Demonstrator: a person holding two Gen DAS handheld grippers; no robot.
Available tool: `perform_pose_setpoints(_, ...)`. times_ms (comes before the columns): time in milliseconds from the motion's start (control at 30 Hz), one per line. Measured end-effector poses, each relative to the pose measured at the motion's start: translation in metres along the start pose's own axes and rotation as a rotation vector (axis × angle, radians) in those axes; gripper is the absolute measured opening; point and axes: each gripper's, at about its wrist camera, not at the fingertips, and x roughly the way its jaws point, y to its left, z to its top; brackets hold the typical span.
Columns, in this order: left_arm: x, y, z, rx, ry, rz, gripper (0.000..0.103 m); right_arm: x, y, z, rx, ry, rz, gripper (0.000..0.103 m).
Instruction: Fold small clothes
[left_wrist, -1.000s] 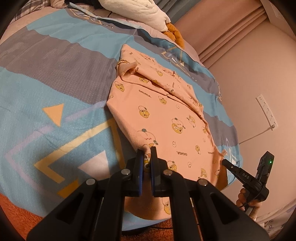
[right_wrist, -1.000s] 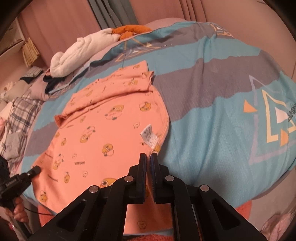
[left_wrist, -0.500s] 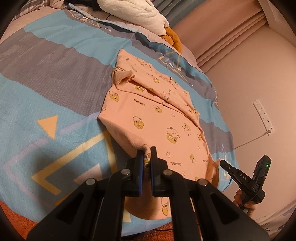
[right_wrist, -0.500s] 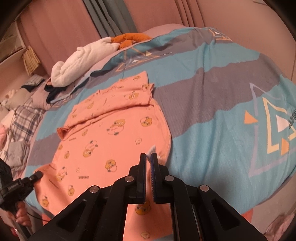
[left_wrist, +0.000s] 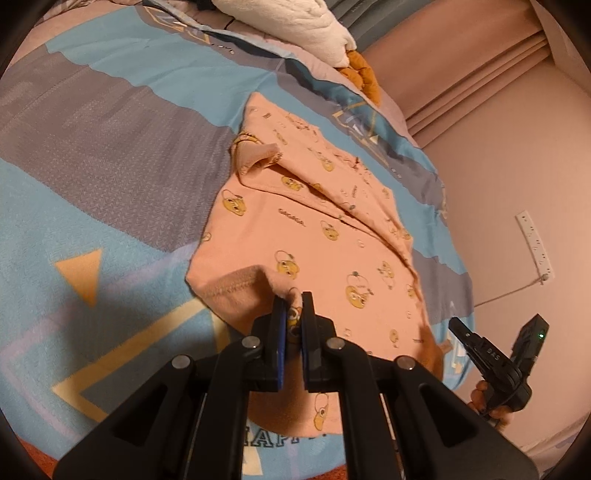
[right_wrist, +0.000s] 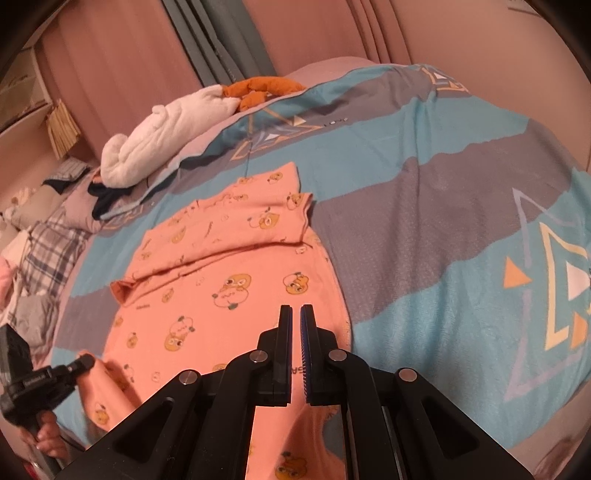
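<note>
Left view: left tongs (left_wrist: 293, 306) clenched on the near hem of one peach shirt (left_wrist: 325, 236), which lies ahead on the bed (left_wrist: 92, 155). Soft, light, floppy; take it by hem corners.
Right view: right tongs (right_wrist: 295, 317) nearly closed over shirt (right_wrist: 221, 280); grip unclear. One shirt, two tongs.

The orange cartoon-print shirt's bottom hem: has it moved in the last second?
Yes. The left gripper has carried the shirt's hem up the bed, away from the duvet's near edge and toward the collar.
</note>
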Motion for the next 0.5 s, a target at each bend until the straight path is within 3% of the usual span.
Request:
perform_pose_setpoints(400, -0.002, -0.001, -0.006, 0.028, 0.006, 0.032, 0.006, -0.014, -0.016, -0.020, 0.015, 0.062, -0.033, 0.006)
perform_pose_setpoints(467, -0.001, -0.001, -0.007, 0.028, 0.010, 0.040, 0.006, -0.015, -0.020, -0.025, 0.015, 0.083, -0.050, 0.010)
perform_pose_setpoints(500, -0.001, -0.001, -0.008, 0.030, 0.010, 0.044, 0.006, -0.015, -0.023, -0.028, 0.014, 0.092, -0.059, 0.021)
